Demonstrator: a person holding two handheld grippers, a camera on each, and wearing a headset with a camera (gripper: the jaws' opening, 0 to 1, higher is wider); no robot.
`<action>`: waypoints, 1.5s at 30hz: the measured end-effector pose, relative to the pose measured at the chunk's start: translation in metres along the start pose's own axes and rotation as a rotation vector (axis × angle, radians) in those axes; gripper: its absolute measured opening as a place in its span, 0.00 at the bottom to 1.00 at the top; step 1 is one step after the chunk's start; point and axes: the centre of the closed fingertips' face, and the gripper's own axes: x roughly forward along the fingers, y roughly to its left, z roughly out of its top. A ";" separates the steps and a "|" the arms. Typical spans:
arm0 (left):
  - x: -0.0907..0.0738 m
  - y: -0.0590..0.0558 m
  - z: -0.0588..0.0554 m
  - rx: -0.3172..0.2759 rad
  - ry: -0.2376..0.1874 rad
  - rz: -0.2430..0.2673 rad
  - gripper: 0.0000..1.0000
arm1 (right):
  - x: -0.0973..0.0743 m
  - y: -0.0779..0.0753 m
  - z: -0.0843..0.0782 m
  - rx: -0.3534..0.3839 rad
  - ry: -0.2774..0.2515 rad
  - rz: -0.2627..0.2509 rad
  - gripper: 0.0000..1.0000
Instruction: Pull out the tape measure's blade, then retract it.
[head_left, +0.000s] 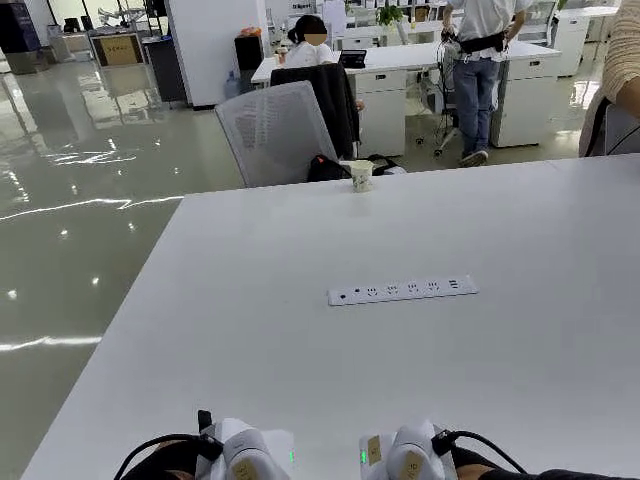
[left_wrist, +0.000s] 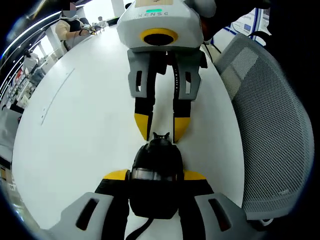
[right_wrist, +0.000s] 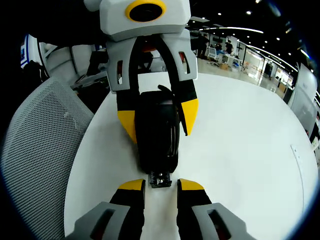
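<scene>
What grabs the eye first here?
The black tape measure clamped in the left gripper, with the right gripper open at its blade hook. In the head view, a white power strip lies on the table and a paper cup stands at its far edge.

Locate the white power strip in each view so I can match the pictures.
Head view: the power strip lies flat at the middle of the white table.
Left gripper view: a thin pale bar on the table at the left, seen at a slant.
Right gripper view: a thin pale bar near the right edge, on the table.
Shared landmark: the white table itself.
</scene>
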 end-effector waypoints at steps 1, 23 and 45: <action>0.000 0.000 0.000 0.000 0.000 0.001 0.32 | 0.001 -0.002 -0.001 0.004 0.003 -0.015 0.16; 0.000 0.000 -0.002 0.007 0.003 0.004 0.32 | 0.002 0.000 0.003 -0.019 -0.013 0.009 0.10; 0.000 0.001 -0.001 0.007 0.004 0.001 0.32 | -0.013 -0.002 -0.017 0.020 0.015 0.003 0.10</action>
